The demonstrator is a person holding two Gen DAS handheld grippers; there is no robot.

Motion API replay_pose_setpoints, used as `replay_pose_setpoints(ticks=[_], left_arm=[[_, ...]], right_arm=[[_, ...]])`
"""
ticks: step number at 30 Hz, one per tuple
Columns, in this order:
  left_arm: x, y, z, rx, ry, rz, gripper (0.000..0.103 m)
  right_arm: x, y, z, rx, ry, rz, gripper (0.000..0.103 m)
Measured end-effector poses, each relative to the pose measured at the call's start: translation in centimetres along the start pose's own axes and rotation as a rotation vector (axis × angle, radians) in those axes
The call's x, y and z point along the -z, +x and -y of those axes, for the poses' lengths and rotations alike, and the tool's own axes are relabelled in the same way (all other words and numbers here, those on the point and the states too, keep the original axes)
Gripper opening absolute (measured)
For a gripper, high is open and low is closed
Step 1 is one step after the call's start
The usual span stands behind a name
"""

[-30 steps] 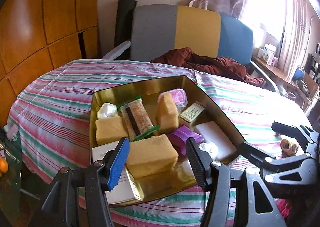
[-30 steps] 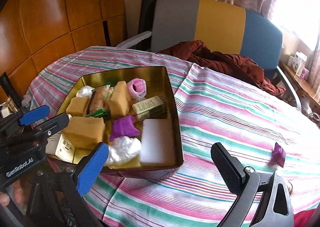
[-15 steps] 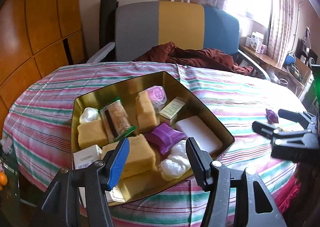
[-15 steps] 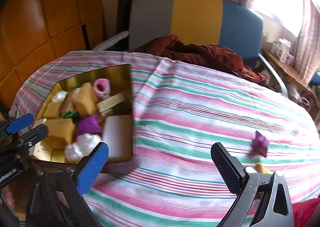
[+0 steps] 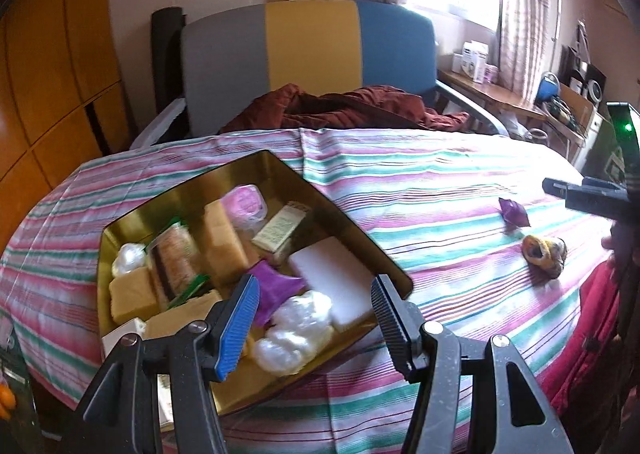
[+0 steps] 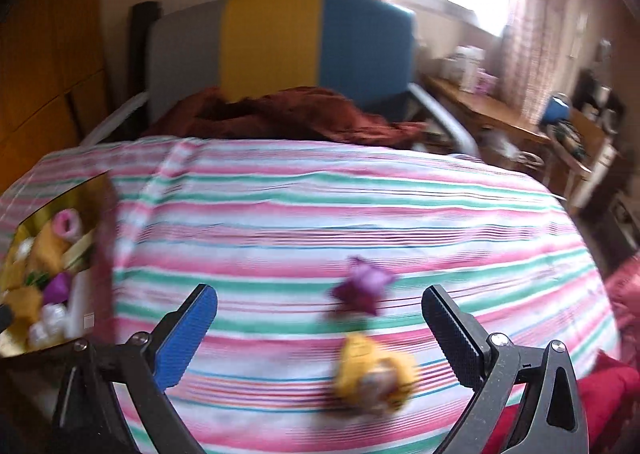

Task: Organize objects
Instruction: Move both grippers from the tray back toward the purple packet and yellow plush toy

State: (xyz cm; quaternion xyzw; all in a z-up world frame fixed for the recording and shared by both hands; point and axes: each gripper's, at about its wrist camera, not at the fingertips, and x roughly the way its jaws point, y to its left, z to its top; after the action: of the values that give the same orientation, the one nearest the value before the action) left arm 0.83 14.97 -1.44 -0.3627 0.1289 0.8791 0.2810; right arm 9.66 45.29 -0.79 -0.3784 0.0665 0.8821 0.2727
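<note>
A gold tin [image 5: 352,221] sits on the striped tablecloth, holding yellow sponges, a white block [image 5: 332,278], purple wrappers, white wads and small packets. My left gripper [image 5: 314,318] is open and empty over the tin's near edge. A purple wrapper [image 6: 362,290] and a yellow wrapped item [image 6: 374,374] lie loose on the cloth to the right; both also show in the left wrist view, the wrapper [image 5: 514,211] and the item [image 5: 546,250]. My right gripper [image 6: 320,330] is open and empty, just short of them. The tin shows at the left [image 6: 102,238].
A grey, yellow and blue chair [image 5: 308,57] with a dark red cloth [image 5: 344,109] stands behind the round table. A cluttered wooden side table [image 5: 516,101] stands at the right by the window. Wood panelling is on the left.
My right gripper has swung right, away from the tin, toward the purple wrapper and the yellow item. My left gripper has turned slightly right and stays over the tin. Both stay open.
</note>
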Motion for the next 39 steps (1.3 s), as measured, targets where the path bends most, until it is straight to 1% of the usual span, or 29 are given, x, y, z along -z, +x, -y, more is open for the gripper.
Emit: replay_pose_setpoints(ticks=[3,5,8,10,12,16,24,32,37,39], left_arm=[[-0.3,0.5,1.4,0.013,0.035,-0.007,0.059],[-0.6,0.7,2.2,0.02,0.052,-0.01,0.059],[-0.9,1.3,3.5,0.033,0.085,-0.019,0.059],[-1.1,1.7,4.2,0.045,0.098,-0.027,0.059],[-1.3,2.2,5.1,0.057,0.113,-0.037,0.059],[-1.5,3.1,7.0,0.081,0.146,-0.056,0.059],[-2.2,4.8,10.4,0.131,0.199,-0.092,0.059],[-3.0,7.1,12.9,0.188,0.194,-0.155,0.059],[-4.4,8.7,14.5,0.237,0.183,-0.184,0.059],[-5.2,9.4,15.4,0.271,0.179,-0.195,0.059]], right_arm=[[0.0,0.6,2.8,0.05,0.051,0.005,0.103],[0.2,1.1,5.0,0.07,0.12,0.002,0.103],[1.0,2.1,7.7,0.04,0.255,-0.027,0.103],[1.1,2.3,8.7,-0.002,0.324,-0.034,0.103],[1.3,2.3,9.2,-0.018,0.352,-0.029,0.103],[1.6,2.7,9.7,-0.057,0.407,-0.047,0.103],[1.9,2.9,10.8,-0.091,0.473,-0.049,0.103],[2.2,3.0,11.5,-0.119,0.512,-0.055,0.103],[2.5,3.1,12.9,-0.123,0.583,-0.054,0.103],[2.7,3.1,13.5,-0.124,0.617,-0.053,0.103]])
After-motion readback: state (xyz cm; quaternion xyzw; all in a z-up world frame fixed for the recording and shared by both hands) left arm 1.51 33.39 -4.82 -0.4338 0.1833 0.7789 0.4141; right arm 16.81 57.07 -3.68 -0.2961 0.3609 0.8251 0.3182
